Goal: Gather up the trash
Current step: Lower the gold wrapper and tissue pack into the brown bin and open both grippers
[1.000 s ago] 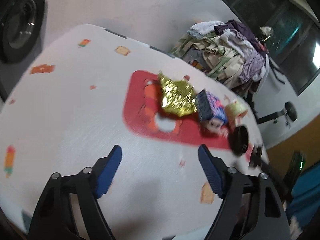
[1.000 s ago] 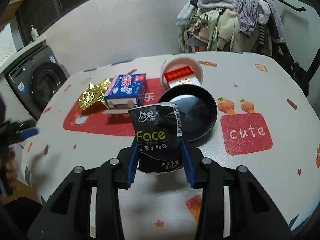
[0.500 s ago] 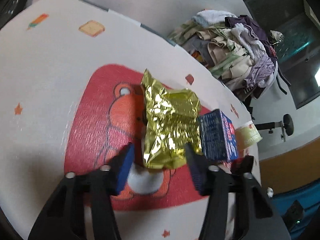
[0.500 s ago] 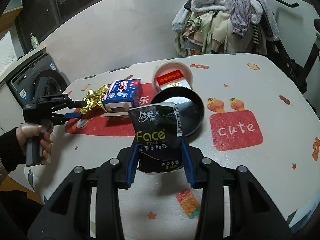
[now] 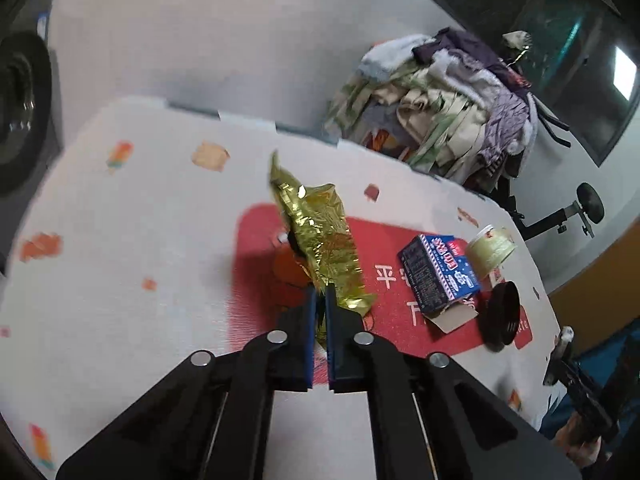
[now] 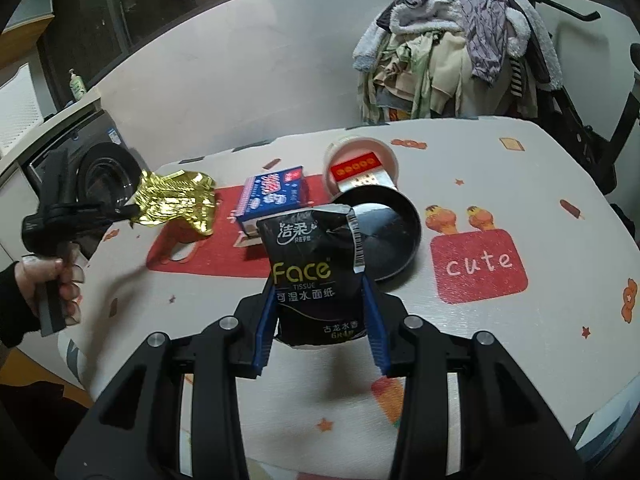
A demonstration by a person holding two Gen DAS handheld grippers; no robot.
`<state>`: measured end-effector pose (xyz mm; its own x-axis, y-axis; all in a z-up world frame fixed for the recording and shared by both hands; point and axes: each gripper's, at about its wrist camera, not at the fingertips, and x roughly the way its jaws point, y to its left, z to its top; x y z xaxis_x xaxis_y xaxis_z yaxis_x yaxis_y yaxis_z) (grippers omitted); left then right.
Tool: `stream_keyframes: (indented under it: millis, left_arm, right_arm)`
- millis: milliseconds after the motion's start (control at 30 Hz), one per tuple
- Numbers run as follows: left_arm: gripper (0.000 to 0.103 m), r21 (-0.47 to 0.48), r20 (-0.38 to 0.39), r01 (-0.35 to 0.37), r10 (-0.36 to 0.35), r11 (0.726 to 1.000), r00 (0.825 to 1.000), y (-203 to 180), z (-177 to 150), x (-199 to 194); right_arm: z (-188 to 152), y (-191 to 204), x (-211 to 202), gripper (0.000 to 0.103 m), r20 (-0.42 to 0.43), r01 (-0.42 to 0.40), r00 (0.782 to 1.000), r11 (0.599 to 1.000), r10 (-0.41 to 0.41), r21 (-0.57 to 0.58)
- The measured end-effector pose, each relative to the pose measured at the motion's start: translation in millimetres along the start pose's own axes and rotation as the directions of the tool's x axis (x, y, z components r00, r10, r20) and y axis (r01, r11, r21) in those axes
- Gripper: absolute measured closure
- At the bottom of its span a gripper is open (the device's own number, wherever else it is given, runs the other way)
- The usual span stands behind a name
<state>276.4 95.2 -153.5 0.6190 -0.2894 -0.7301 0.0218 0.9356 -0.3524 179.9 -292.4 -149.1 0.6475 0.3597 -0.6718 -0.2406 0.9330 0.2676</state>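
Both grippers have trash in hand.
Left gripper (image 5: 319, 300) pinches the crinkled gold foil wrapper (image 5: 320, 236) above the patterned white table (image 5: 120, 240); right gripper (image 6: 320, 300) clamps the black "Face" tissue packet (image 6: 316, 268) over it.

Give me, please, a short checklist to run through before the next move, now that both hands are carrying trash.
1. Left gripper shut on gold wrapper: ok.
2. Wrapper lifted off the tablecloth: ok, seen hanging in the right wrist view.
3. Right gripper holds black tissue pack between both fingers: ok.
4. Trash bin in sight: not ok, none visible.
5. Trash left on the table: not ok, blue carton and paper cup remain beside the black dish.
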Motion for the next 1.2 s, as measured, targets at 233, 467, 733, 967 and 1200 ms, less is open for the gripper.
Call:
stream_keyframes:
  millis: [233, 467, 733, 967, 1200]
  left_arm:
    - [0.101, 0.067, 0.0, 0.06, -0.06, 0.996, 0.998, -4, -19, -60]
    - [0.101, 0.124, -0.021, 0.142, -0.141, 0.982, 0.99, -25, -56, -102]
    - [0.101, 0.208, -0.08, 0.246, -0.234, 0.947, 0.969, -58, -101, -148]
    - [0.101, 0.264, -0.156, 0.321, -0.289, 0.91, 0.945, -81, -151, -179]
    - [0.101, 0.307, -0.242, 0.371, -0.305, 0.876, 0.921, -97, -203, -186]
  right_arm:
    - [0, 28, -24, 0.062, 0.017, -0.02, 1.0, 0.998, 0.021, -0.053]
    - [-9, 53, -59, 0.062, 0.03, -0.031, 0.999, 0.994, 0.034, -0.102]
    - [-25, 70, -91, 0.062, 0.041, -0.042, 0.998, 0.992, 0.048, -0.122]
    - [-44, 83, -116, 0.062, 0.053, -0.051, 0.997, 0.987, 0.059, -0.151]
    - [-72, 88, -129, 0.062, 0.047, -0.06, 0.997, 0.988, 0.067, -0.144]
